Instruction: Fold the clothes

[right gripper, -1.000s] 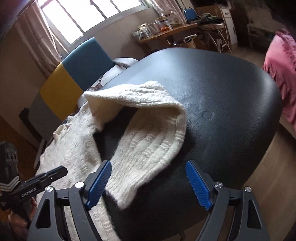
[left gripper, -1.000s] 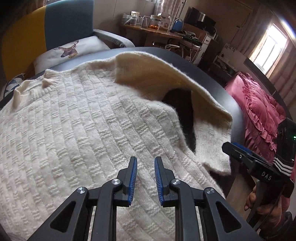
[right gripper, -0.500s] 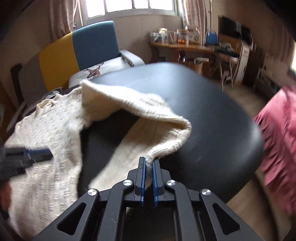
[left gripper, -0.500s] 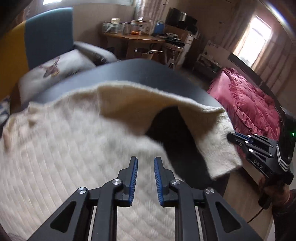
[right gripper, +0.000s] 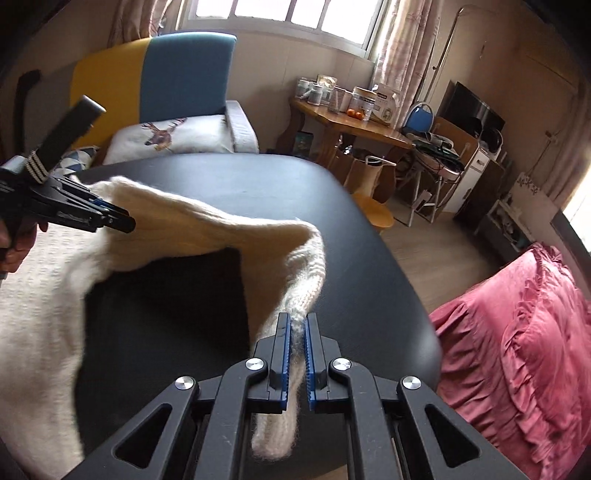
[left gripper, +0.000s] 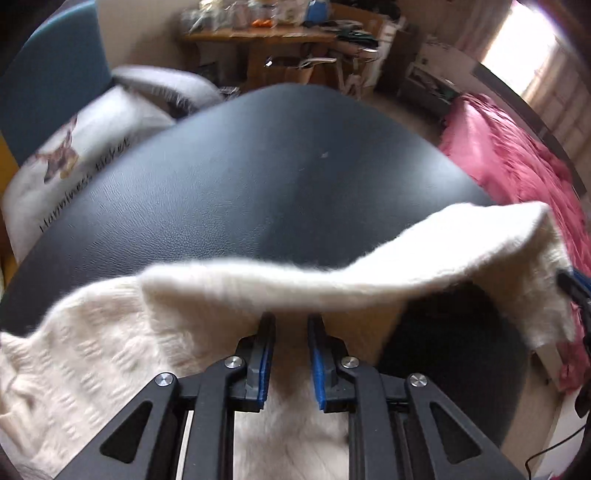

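Cream knit sweater [right gripper: 44, 314] on black table [right gripper: 229, 181], soft & floppy, so grab at edges: right tool [right gripper: 296, 321] clenched on sleeve cuff, left tool [left gripper: 291, 321] part-open, gripping nothing.

Both wrist views look steeply down, close over the black table [left gripper: 236, 192]; both share its far edge and the lifted sweater sleeve [right gripper: 221, 236].

The fingertips of the left gripper [left gripper: 290, 321] vanish under the raised fold of the cream knitted sweater [left gripper: 332, 280], so whether they touch it cannot be told. The right gripper [left gripper: 576, 291] is cut off by the frame edge in the left wrist view. Jars on the blurred wooden desk [left gripper: 273, 35] are unreadable.
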{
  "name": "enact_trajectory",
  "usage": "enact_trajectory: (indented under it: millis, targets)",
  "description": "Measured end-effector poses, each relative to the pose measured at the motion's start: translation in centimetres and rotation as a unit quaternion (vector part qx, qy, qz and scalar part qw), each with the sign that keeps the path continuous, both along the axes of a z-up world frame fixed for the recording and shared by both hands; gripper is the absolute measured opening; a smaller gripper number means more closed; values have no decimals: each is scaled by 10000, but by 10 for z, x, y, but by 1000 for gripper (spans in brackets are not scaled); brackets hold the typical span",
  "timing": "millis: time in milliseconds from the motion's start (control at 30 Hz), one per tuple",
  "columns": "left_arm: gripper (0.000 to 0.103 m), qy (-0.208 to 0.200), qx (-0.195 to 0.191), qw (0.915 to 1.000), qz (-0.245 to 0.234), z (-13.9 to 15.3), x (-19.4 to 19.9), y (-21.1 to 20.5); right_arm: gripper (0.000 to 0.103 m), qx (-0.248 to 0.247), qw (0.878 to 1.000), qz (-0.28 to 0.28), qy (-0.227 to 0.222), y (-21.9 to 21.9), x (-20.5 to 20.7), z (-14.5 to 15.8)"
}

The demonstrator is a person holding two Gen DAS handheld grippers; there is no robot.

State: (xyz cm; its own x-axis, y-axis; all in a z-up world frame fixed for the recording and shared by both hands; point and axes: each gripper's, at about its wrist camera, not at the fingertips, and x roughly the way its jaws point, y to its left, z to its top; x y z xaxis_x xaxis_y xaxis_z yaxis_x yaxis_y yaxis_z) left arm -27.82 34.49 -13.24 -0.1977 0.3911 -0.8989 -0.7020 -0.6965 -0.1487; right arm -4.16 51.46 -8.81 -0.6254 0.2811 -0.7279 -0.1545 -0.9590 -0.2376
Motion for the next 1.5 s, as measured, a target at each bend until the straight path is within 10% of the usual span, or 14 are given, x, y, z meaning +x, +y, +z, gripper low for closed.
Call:
enact_trajectory:
  millis: [300, 433, 500, 600, 767, 900, 1133, 1333, 1500]
  targets:
    - [17, 180, 9, 9997, -185, -12, -2, 4, 8, -20, 9992, -126, -376, 67, -89, -7]
    - [17, -35, 246, 9997, 13, -9, -8, -3, 17, -779, 9958, -455, -176, 109, -115, 5]
    - [17, -121, 398, 9990, 142, -5, -9, -9, 50, -1243, 9883, -808, 350, 125, -100, 23]
    - [17, -57, 567, 9983, 157, 2, -1, -17, 90, -2200, 9615, -1159, 1171, 140, -58, 39]
    - [17, 211, 377, 9990, -92, 4, 26, -24, 88, -3700, 9119, -1369, 1133, 139, -27, -9]
    - [18, 285, 162, 9993, -189, -2, 41, -22, 66, -4534, 8663, -1716, 1208, 135, -33, -53]
    - [20, 66, 292, 9993, -241, -8, 39, -28, 63, -5037, 8053, -2731, 1527, 142, -54, -97]
    - [20, -63, 491, 9986, -170, -7, 41, -34, 64, -4773, 8115, -2914, 1693, 139, -78, -95]
    - [20, -68, 570, 9982, -168, -8, 42, -36, 89, -4461, 8349, -2823, 1558, 139, -95, -86]
